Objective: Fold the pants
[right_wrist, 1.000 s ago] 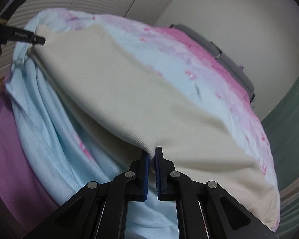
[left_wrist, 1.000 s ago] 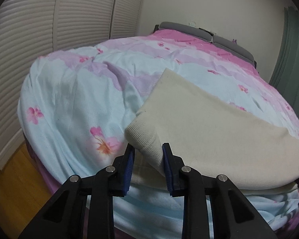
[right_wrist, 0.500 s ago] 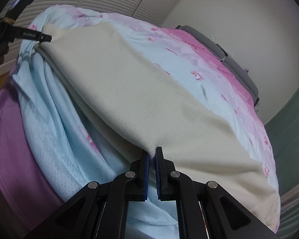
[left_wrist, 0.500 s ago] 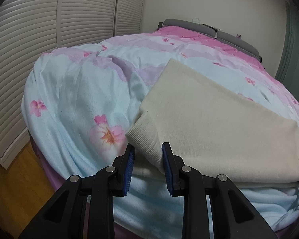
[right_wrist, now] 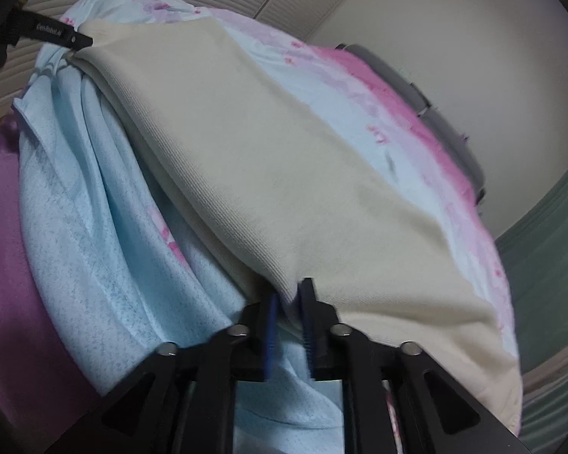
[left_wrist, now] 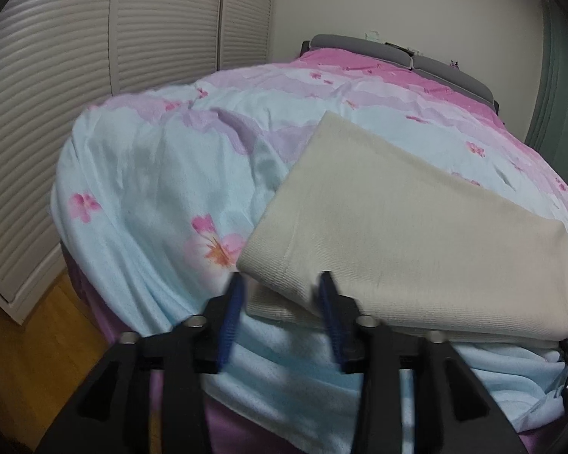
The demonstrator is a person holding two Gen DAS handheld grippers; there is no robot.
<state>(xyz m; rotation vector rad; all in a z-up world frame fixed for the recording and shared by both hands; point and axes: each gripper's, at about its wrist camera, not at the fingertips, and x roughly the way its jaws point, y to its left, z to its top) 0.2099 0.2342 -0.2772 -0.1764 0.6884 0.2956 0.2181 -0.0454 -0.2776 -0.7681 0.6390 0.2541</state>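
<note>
Left gripper (left_wrist: 280, 295): its blue-padded jaws are standing wide apart, with the near corner of the folded pants (left_wrist: 416, 234) lying in the gap between them. Neither pad is pressing the cloth; the fabric is resting loose under its own weight.

Right gripper (right_wrist: 287, 295): its jaws are showing a narrow gap, and the folded edge of the pants (right_wrist: 284, 174) is dipping into that gap. Motion blur is hiding whether the pads are touching the cloth, so a grip can neither be confirmed nor ruled out; the visible spacing indicates parted jaws with nothing clamped.

The pants are cream-coloured, of ribbed knit, and are lying doubled over on themselves, a lower layer peeking out beneath the upper one along the near edge. They are sitting at the near edge of the bed, spread flat across the floral duvet (left_wrist: 163, 196).

In the right wrist view, a black finger of the left gripper (right_wrist: 53, 32) is reaching in at the far left corner of the pants.

The duvet, pale blue with pink blossoms, is draping over the bedside, with a purple sheet (right_wrist: 3, 227) hanging below it. Further back, it is turning pink toward a grey headboard (left_wrist: 405, 56). Louvred closet doors (left_wrist: 75, 75) are standing to the left, above a wooden floor (left_wrist: 26, 359).
</note>
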